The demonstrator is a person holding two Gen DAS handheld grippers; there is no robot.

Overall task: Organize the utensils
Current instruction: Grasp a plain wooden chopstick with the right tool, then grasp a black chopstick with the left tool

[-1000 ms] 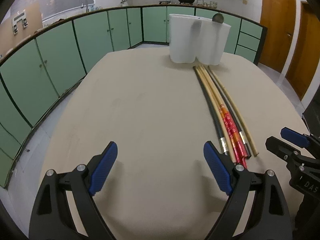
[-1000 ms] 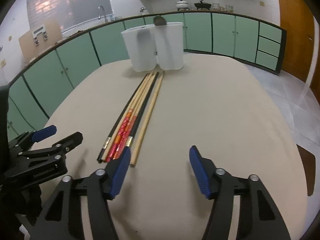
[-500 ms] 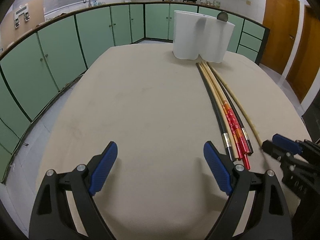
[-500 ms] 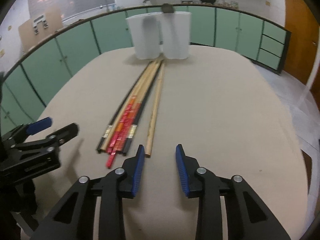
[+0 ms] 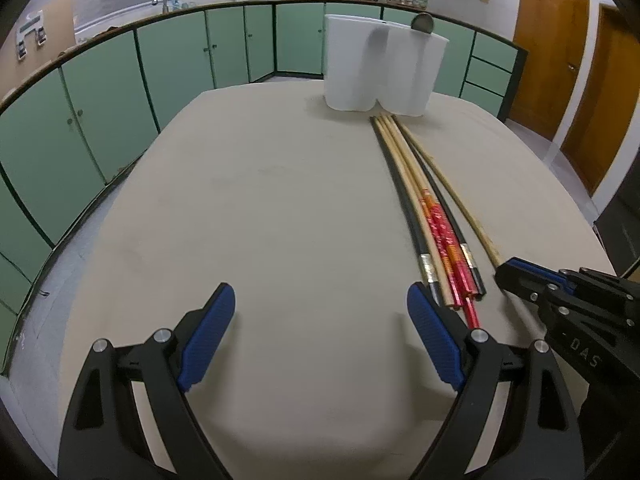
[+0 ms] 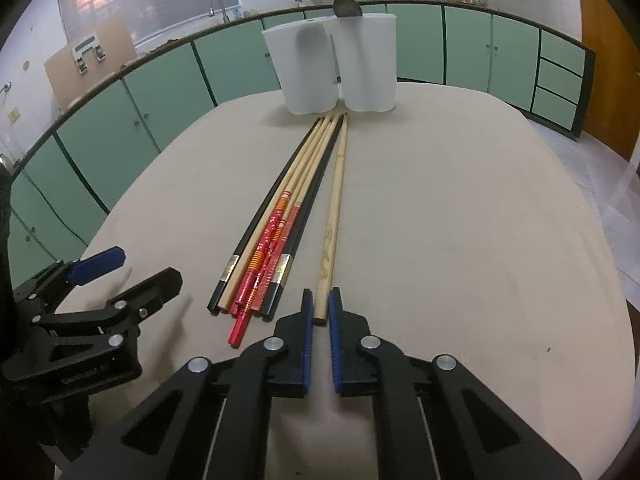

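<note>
Because the right gripper (image 6: pixel 319 309) pinches only the pale wooden chopstick's (image 6: pixel 335 200) very end, it could pivot loose, while the left gripper (image 5: pixel 320 340) gapes idle.

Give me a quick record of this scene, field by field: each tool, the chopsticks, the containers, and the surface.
left tool: open, hovering over the table, holding nothing
right tool: closed around the near end of the plain wooden chopstick
chopstick bundle: black, wooden and red, lying together
white containers: two, upright, side by side; spoon in one
table: beige
</note>
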